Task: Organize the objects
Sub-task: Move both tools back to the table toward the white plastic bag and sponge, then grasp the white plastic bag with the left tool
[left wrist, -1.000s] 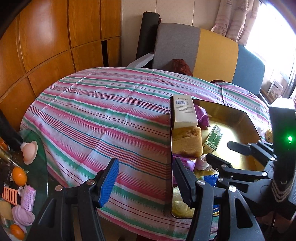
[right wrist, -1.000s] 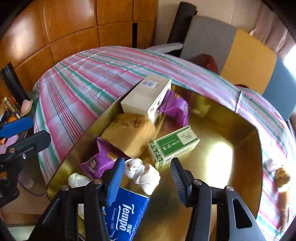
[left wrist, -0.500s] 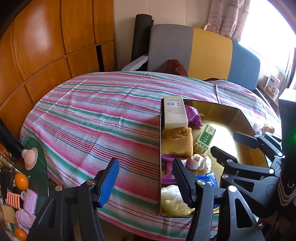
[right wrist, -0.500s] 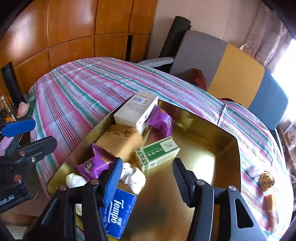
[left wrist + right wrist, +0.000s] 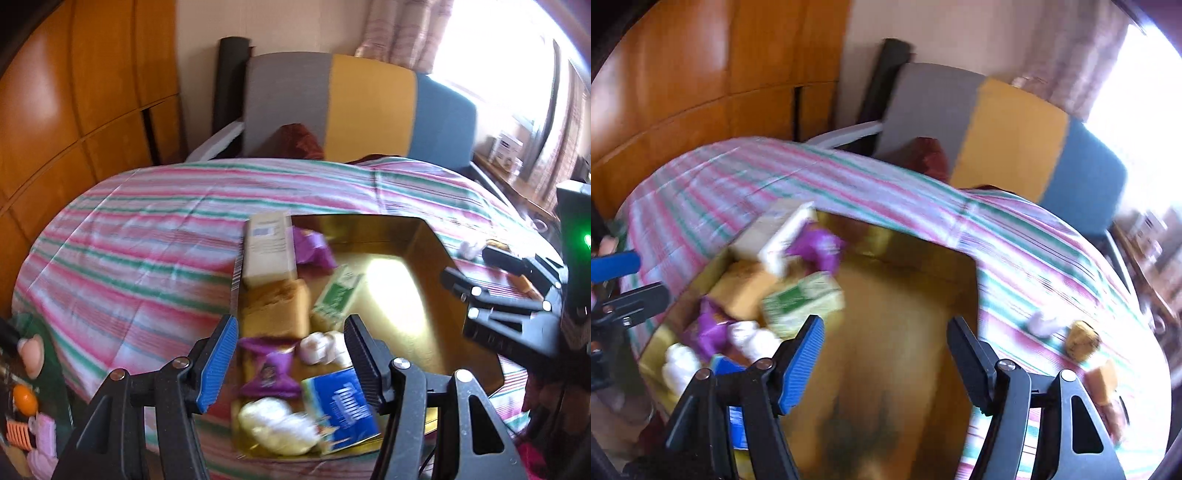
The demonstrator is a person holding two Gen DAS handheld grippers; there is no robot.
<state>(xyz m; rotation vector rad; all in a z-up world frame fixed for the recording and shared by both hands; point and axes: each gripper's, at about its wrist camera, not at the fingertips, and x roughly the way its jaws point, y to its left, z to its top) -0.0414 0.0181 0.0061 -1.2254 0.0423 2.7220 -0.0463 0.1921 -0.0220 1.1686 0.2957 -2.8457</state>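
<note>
Left gripper (image 5: pixel 290 354) agape (empty); right gripper (image 5: pixel 886 350) opening, empty

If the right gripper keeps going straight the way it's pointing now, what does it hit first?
Probably the bare gold floor of the tray. The right gripper, jaws opening and empty, aims at it; the blurred green box sits just left of that line.

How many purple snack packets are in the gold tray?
2. One purple packet lies at the far end of the gold tray, beside the tall white box. The other purple packet lies near the front, by the blue tissue pack. More could be hidden underneath.
</note>
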